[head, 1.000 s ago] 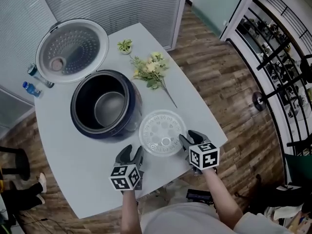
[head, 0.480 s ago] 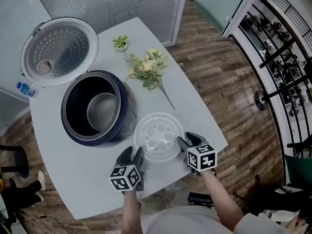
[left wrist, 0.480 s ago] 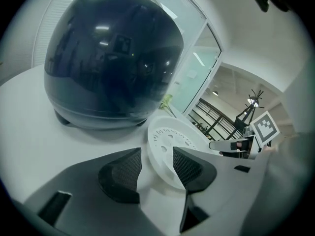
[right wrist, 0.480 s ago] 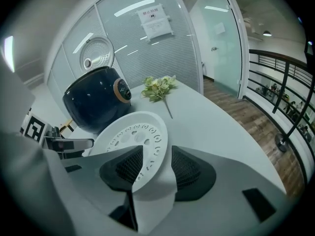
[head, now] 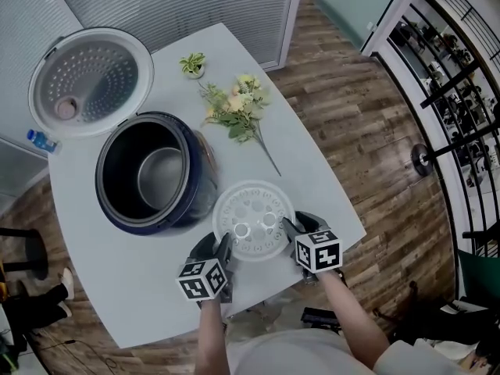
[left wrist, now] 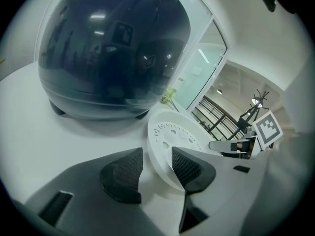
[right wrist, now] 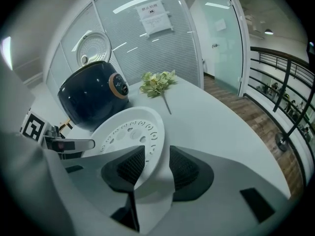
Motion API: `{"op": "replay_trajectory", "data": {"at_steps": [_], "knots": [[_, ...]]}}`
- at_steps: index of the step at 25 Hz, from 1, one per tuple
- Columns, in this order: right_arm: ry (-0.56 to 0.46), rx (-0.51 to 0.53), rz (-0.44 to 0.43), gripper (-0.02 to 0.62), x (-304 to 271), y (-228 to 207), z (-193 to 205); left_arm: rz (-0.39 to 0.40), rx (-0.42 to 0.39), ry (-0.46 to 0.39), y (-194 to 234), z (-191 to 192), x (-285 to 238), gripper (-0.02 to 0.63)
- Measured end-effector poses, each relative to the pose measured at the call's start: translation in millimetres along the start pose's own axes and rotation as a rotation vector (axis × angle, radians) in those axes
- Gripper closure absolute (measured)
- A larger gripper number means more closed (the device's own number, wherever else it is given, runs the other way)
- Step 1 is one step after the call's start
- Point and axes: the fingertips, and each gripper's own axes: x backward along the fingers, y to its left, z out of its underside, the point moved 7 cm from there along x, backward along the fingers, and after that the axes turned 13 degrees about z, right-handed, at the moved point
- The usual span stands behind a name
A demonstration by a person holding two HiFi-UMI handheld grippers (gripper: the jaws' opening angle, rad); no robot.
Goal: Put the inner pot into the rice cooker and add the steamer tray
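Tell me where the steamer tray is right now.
Head view, lower centre: the steamer tray lies on the white table near its front edge, right of the open rice cooker.

Wood floor, white table, ribbed glass partition.

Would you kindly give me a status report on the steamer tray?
Left claw open astride steamer tray rim; right claw likewise, just been closing. Tray on table. Inner pot in cooker; nothing in between.

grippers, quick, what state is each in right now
Left gripper: open, jaws astride the steamer tray rim.
Right gripper: open, jaws have just been closing round the same rim.
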Motion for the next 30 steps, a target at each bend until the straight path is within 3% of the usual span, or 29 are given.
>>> {"op": "replay_trajectory", "data": {"at_steps": [4,30], "knots": [[0.015,0.007,-0.023,0.482,-3.3,1.4,-1.5,0.015,0.01,0.004,-3.6,-0.4,-4.6,0.485],[-0.007,-0.044,-0.062,0.489,20.3,-16.5,-7.6,0.024,-0.013,0.019,-31.7,-12.3,-1.4,0.492]]}}
